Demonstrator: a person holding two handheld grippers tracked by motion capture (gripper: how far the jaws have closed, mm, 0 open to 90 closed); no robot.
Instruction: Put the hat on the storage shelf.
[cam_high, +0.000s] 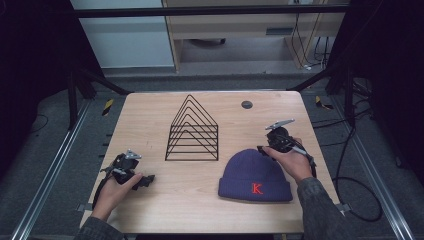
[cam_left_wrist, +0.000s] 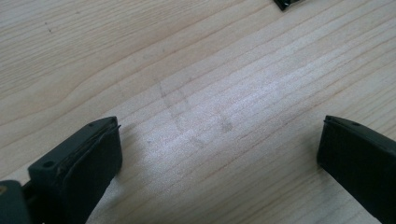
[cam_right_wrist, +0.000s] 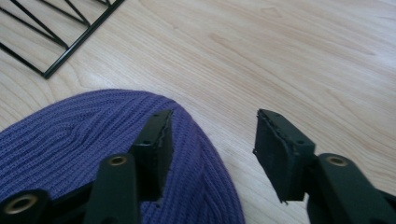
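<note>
One knit beanie (cam_right_wrist: 93, 140), purple, lying flat on bench (cam_right_wrist: 303, 56) directly beneath right gripper (cam_right_wrist: 212, 140). Jaws half parted, nothing pinched, one jaw over the crown edge. Judged soft, light, limp, non-slip; best pinched at crown fold. Left gripper (cam_left_wrist: 219, 144) wide open over bare bench.

I'm counting one purple ribbed knit beanie with a red letter K on its cuff (cam_high: 255, 176), lying alone on my one pale wooden surface (cam_high: 150, 120). One black wire rack of nested triangular frames (cam_high: 192, 131) stands there; I make it about six frames, though they overlap too closely to be sure. One small dark round disc (cam_high: 246, 104) sits set into the surface near the far edge. Two claws in my count: the left claw (cam_high: 146, 181) and the right claw (cam_high: 262, 149), each with two black jaws.
</note>
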